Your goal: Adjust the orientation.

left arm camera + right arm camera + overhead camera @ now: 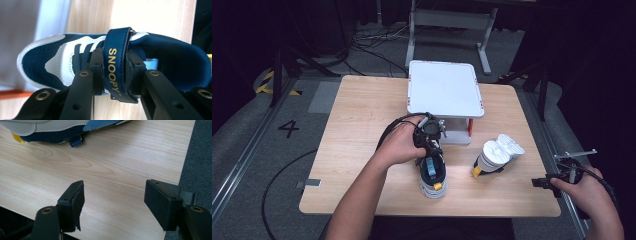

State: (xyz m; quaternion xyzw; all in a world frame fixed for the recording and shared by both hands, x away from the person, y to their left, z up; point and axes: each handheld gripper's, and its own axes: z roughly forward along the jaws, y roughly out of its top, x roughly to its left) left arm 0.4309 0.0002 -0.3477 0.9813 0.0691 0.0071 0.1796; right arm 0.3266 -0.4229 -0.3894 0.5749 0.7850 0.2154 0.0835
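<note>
A navy and white child's shoe point(433, 179) stands upright near the table's front edge, toe pointing away from me. My left gripper point(430, 150) comes down on it from above. In the left gripper view, that gripper point(115, 62) is shut on the shoe's navy strap point(117, 47), which bears yellow "SNOOPY" lettering, above the shoe point(47, 60). A second shoe point(498, 154) lies on its side to the right, its white sole facing up. My right gripper point(541, 183) hovers at the table's right front corner. Its jaws point(113, 195) stand open over bare wood, with the second shoe point(50, 130) farther off.
A white raised platform point(444, 87) on short legs stands at the table's back middle, just behind the left gripper. The wooden table point(357, 130) ends close to the right gripper, with grey floor point(200, 157) beyond. Cables and a metal frame point(449, 22) lie behind the table.
</note>
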